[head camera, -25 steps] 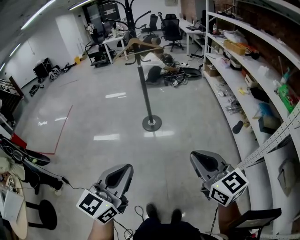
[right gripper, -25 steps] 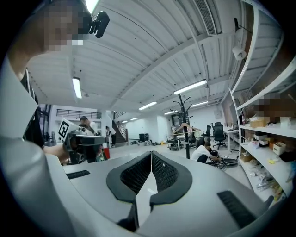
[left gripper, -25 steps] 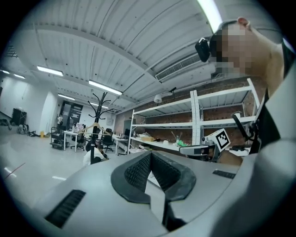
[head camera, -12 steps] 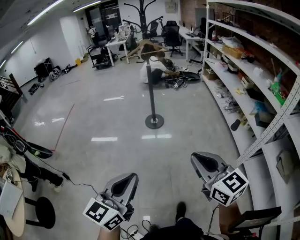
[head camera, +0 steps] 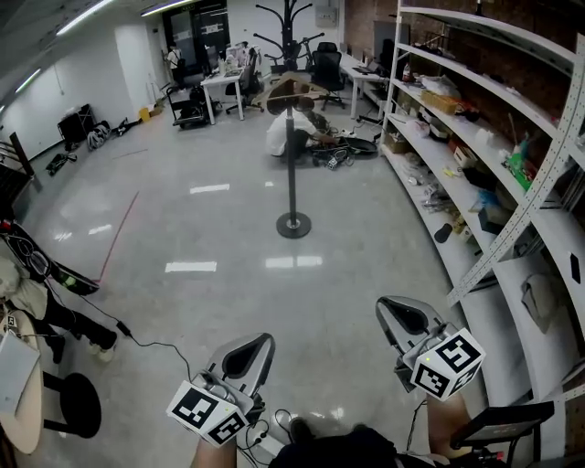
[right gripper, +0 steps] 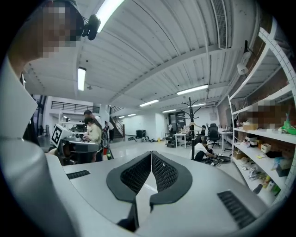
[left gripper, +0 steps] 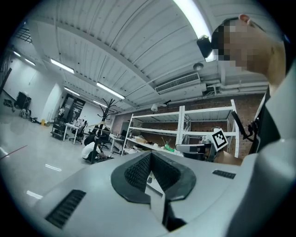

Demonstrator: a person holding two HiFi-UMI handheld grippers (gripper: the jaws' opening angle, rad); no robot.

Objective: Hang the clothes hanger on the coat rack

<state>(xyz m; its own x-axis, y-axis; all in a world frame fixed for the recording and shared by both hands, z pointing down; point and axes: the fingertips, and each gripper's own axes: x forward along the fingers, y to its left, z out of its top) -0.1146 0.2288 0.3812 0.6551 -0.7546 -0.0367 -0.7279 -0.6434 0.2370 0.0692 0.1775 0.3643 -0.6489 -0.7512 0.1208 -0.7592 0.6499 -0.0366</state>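
Steps further down the grey polished floor (head camera: 210, 164) than a second ago, bringing more of the black branching coat rack (head camera: 289, 18) into the head view, well behind the black pole stand (head camera: 293, 225) with its round base. Shows the pale wooden clothes hanger (head camera: 291, 89) resting across the top of that pole stand, apparently parked there for pickup and not yet on the rack. Carries the left gripper (head camera: 259, 341) and the right gripper (head camera: 386, 304) low and roughly level on the near side of the pole stand, well apart from it, probably just in transit. Keeps both pairs of jaws pressed together with nothing between them, sensible with nothing yet in reach to grasp. Places a crouching person (head camera: 279, 132) in a white top just behind the pole stand and long white metal shelving (head camera: 501, 315) to its right. Offers no legible brand or label, only black-and-white square markers (head camera: 448, 361) on the gripper cubes
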